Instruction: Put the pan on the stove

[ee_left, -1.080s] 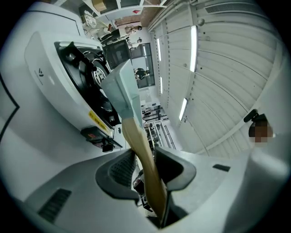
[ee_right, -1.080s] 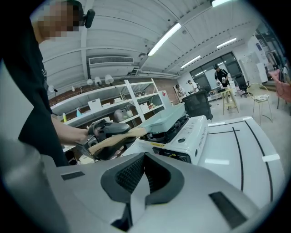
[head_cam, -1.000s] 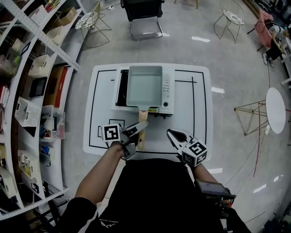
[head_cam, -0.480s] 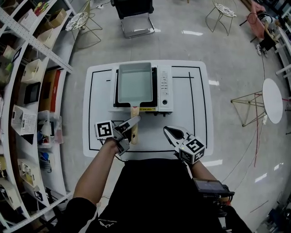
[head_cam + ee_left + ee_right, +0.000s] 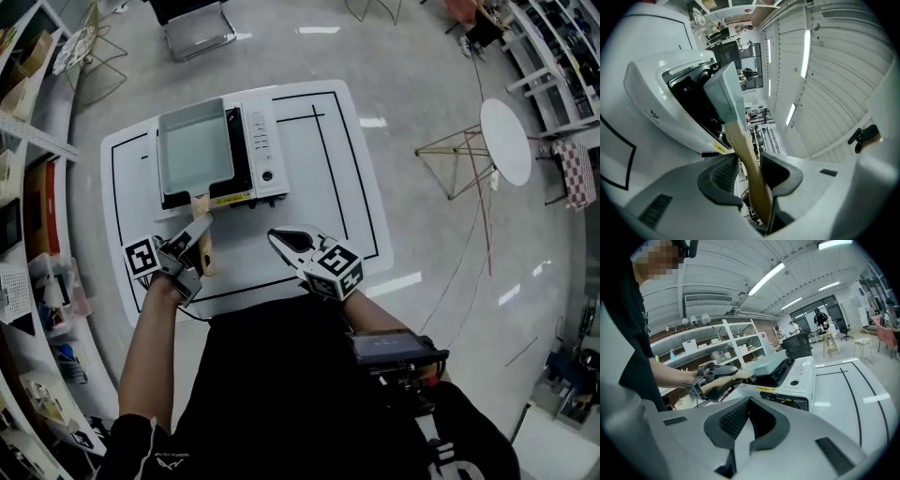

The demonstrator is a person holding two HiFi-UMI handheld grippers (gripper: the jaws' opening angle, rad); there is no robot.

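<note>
Since a second ago the pan (image 5: 192,150) is sitting further left on the stove (image 5: 262,150), now about level with the stove's left edge. Black burner top is showing along the pan's right side.

Far left, shelving (image 5: 19,202) with boxes is running along the edge of the head view.

Left gripper (image 5: 195,234) is pointing away from the person, toward the stove, with the pan's wooden handle (image 5: 740,143) running between its jaws. Jaws are standing partly apart and have just been easing wider. Handle is lying against one pad (image 5: 769,165), and a slit of background is showing between it and the other pad, so no squeeze on it.

Pan is lying flat over the burner on the left part of the white table (image 5: 323,187), handle sticking out toward the near edge. Stove's white control panel is facing up, right of the pan.

Right gripper (image 5: 281,239) is hovering over the near middle of the table, right of the handle and apart from it. Its jaws are closed tip to tip with nothing between them, aiming toward the stove front.

Far right, a small round table (image 5: 504,141) is standing on the floor.
</note>
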